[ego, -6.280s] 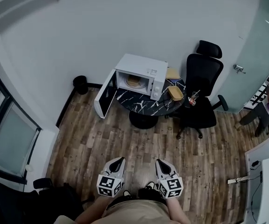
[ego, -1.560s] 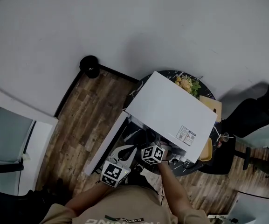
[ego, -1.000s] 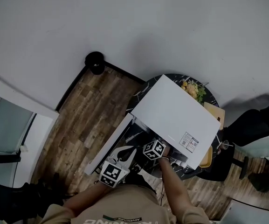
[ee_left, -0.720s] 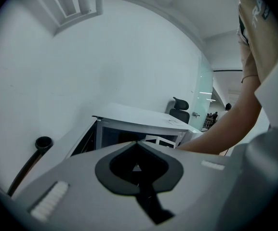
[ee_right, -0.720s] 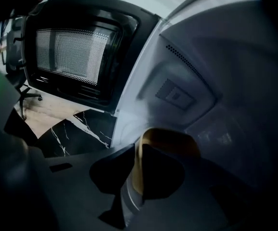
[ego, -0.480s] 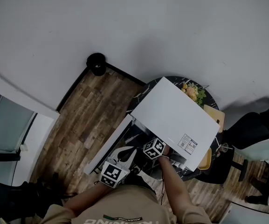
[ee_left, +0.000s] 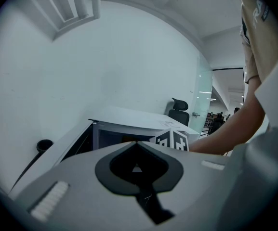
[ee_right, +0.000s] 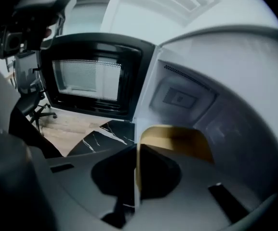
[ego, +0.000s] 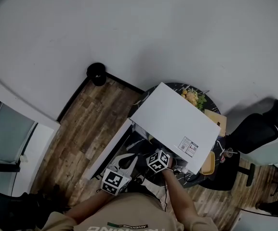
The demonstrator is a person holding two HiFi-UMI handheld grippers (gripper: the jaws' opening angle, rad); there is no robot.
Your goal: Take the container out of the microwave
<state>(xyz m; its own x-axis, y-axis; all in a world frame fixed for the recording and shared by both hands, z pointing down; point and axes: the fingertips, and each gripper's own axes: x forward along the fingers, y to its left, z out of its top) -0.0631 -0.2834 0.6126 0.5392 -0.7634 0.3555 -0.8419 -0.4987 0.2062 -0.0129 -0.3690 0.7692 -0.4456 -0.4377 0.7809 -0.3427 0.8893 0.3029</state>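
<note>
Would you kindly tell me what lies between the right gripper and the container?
Nothing; the right gripper view shows the right gripper shut on the container, at its rim.

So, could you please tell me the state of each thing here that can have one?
Microwave door: open.
Container: inside the microwave, gripped at its rim.
Right hand-held gripper: shut on the container's rim.
Left hand-held gripper: shut, empty, held outside the microwave.
</note>
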